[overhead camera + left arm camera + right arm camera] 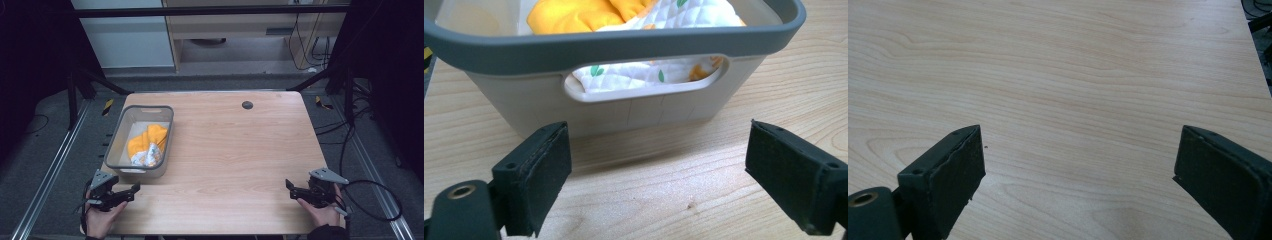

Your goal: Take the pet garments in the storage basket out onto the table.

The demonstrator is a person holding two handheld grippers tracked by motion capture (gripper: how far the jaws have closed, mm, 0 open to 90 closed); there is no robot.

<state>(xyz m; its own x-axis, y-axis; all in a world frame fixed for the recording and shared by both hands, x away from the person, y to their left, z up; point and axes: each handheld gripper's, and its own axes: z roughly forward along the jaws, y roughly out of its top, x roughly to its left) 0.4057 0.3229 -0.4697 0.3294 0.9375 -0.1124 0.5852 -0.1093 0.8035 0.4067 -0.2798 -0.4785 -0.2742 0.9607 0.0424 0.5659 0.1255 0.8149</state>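
We see a grey plastic basket [116, 131] w/ handle cutouts on the left side of the wooden table [240, 150], holding an orange cloth [145, 140] & a white quilted cloth w/ leaf print [649, 75]. Left gripper [131, 190] sits at the near-left corner, jaws wide apart & empty, just near of the basket's near wall. Right gripper [291, 188] is at the near-right edge, well apart from the basket, jaws also spread over bare tabletop.
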